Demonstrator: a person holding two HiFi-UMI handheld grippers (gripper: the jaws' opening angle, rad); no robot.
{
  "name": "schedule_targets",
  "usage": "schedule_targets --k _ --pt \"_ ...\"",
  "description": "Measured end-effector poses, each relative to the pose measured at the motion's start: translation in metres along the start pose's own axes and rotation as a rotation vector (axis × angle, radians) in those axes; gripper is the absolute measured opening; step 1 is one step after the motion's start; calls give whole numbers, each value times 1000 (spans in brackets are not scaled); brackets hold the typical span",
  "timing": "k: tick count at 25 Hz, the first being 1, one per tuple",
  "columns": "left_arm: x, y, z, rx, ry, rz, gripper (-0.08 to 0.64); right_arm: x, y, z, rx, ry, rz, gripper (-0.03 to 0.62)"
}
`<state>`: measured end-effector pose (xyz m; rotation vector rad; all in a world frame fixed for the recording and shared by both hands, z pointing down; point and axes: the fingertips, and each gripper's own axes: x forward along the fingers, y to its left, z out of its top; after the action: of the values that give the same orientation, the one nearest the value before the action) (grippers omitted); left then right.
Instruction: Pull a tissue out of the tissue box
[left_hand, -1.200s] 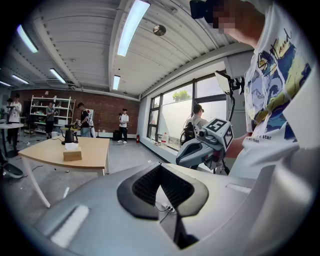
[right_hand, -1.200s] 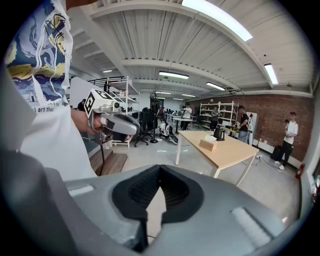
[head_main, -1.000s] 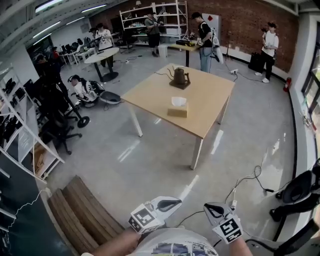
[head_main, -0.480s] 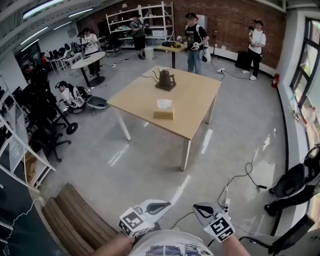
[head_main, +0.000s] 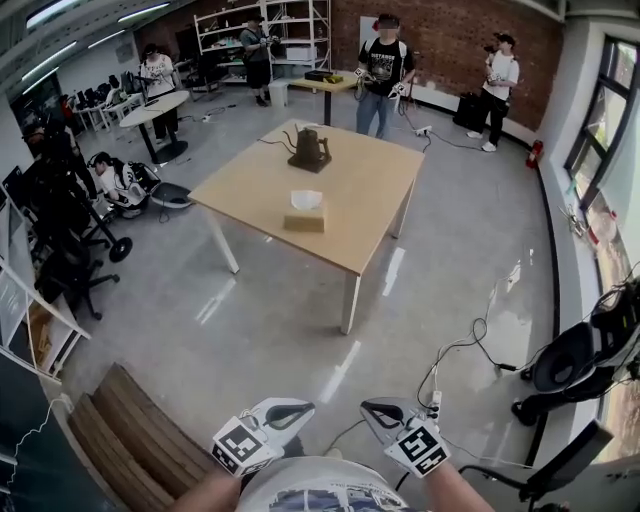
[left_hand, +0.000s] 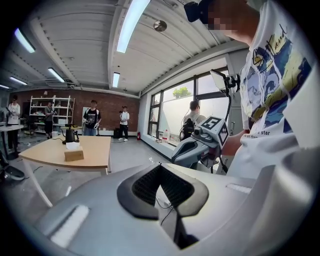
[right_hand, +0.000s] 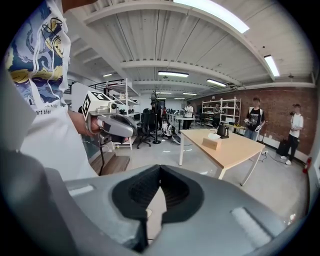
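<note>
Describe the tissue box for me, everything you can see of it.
The tissue box is a small tan block, cardboard or wood by its look, lying flat near the middle of the table. A white tissue sticks up from its top. Nothing else touches it; the kettle stands apart behind it.

Bright ceiling tubes (left_hand: 131, 25), window (left_hand: 176, 107) daylight, floor (head_main: 340, 372) glare, fisheye edges

Surface (head_main: 360, 190): pale wood, showing a matt finish. Tissue box (head_main: 303, 221): tan cardboard, white paper tissue (head_main: 306, 199) sticking out. Floor (head_main: 270, 320): grey, glossy, reflecting light. Back wall (head_main: 445, 30): rough red brick.
</note>
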<state>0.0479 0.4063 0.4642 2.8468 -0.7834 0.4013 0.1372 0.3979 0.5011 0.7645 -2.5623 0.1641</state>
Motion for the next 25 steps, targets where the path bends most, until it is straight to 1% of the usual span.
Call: schedule_targets --k 6,10,12,16,21,25 --pt "3 40 6 -1 -15 -10 2 24 -17 21 11 -3 -25 3" --pt "6 74 8 6 -28 -25 2 46 -29 27 27 21 -40 3" --pt "4 94 8 -2 -38 -35 2 62 -36 34 26 38 -49 3" --pt "-8 140 7 -26 -45 -64 2 101 -44 64 32 41 -64 3" --pt "-31 200 12 2 -39 -84 2 156 -46 100 47 55 -59 3" --pt "-48 246 8 24 -31 -88 2 200 -49 122 32 66 -47 3"
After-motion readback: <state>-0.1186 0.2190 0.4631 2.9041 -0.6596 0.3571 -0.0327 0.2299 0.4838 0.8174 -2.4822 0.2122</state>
